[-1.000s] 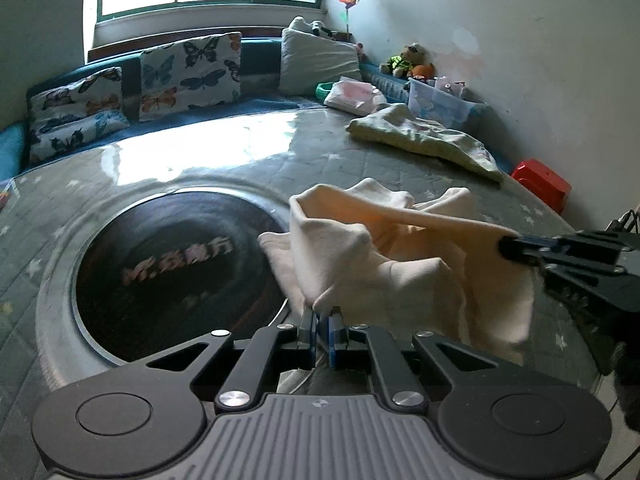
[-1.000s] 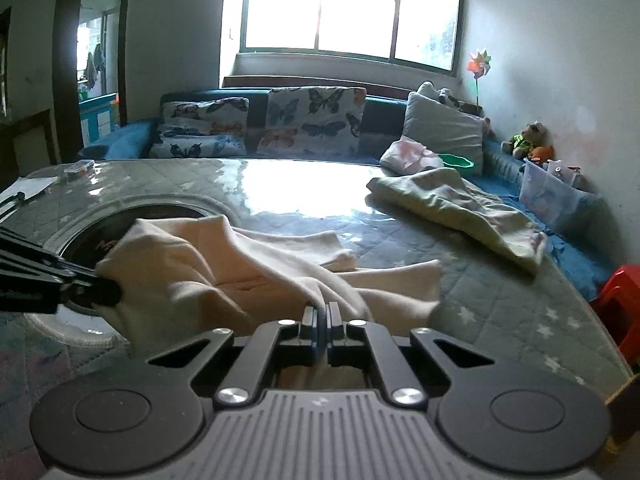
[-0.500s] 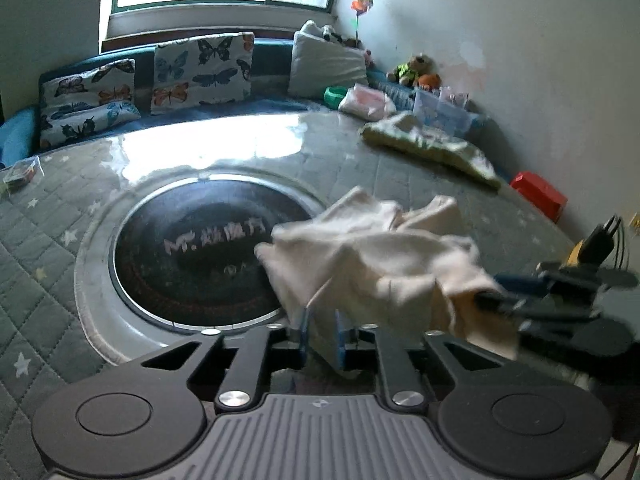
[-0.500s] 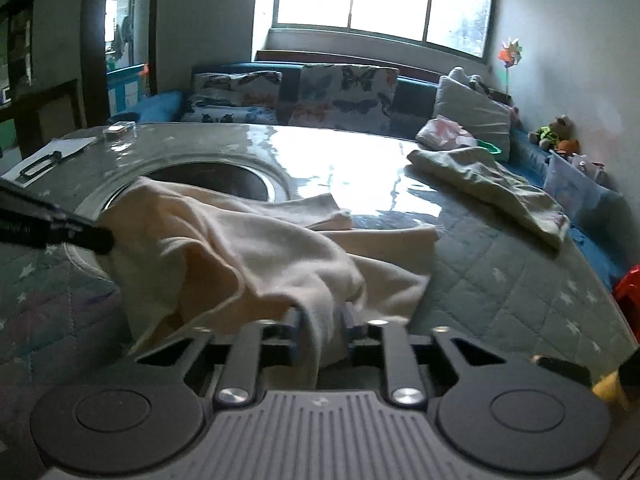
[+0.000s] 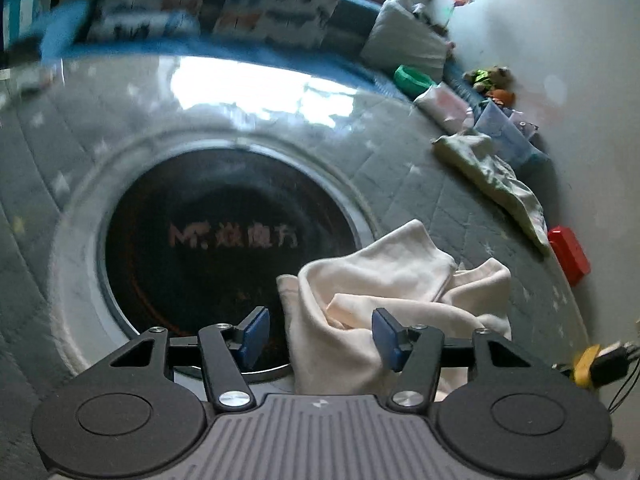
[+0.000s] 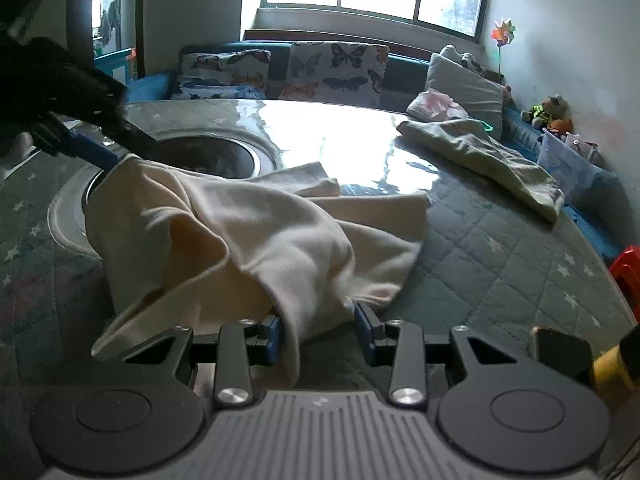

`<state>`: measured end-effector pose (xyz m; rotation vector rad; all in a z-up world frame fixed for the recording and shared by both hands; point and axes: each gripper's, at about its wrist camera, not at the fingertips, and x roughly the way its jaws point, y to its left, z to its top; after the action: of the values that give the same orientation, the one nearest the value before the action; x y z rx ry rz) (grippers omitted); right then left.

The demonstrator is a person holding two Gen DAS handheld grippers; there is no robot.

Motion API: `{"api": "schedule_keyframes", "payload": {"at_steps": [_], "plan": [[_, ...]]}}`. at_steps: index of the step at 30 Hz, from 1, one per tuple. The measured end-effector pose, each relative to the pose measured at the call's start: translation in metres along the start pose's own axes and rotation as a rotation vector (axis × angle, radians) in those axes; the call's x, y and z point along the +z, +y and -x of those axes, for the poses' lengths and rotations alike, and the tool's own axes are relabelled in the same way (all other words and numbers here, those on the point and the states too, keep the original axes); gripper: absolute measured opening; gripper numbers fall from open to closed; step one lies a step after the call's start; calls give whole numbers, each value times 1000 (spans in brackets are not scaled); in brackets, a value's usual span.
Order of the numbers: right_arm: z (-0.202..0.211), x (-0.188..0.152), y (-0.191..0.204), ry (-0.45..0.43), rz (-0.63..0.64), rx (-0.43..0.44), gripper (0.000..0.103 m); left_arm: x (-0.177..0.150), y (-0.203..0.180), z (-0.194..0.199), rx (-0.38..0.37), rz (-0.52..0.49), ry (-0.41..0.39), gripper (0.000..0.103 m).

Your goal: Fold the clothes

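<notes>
Cream garment lies bunched on the quilted tabletop, near its front edge and draped partly over the dark round inset. Its long axis runs between your two claws. Your left gripper is opening, cloth loose between its pads; your right gripper is opening too, a fold sagging between its pads.

Big round desk covered in grey-green quilted star-print cloth under glossy film, with a dark round glass inset straight ahead of the left fingers. Way past the fingers there's a blue bench sofa holding butterfly-print cushions and a plain grey pillow. Off to the right: small stuffed toys, a clear plastic storage box, a red plastic stool, and a colourful pinwheel by the white wall.
</notes>
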<state>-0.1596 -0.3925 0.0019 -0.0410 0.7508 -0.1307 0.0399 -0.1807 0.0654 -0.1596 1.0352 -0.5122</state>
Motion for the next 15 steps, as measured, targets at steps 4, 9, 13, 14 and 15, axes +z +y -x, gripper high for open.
{"api": "schedule_keyframes", "payload": {"at_steps": [4, 9, 13, 14, 15], "plan": [[-3, -3, -5, 19, -7, 7, 36, -2, 8, -12, -38, 32, 47, 15], [-4, -1, -7, 8, -9, 22, 16, -8, 4, 6, -38, -36, -16, 7], [3, 8, -6, -51, 19, -10, 5, -12, 9, 25, -22, -82, -88, 7], [6, 13, -6, -70, 21, -17, 4, -13, 12, 28, -20, -83, -94, 7], [8, 17, -7, -86, 22, -24, 4, -14, 14, 30, -19, -84, -101, 6]]}}
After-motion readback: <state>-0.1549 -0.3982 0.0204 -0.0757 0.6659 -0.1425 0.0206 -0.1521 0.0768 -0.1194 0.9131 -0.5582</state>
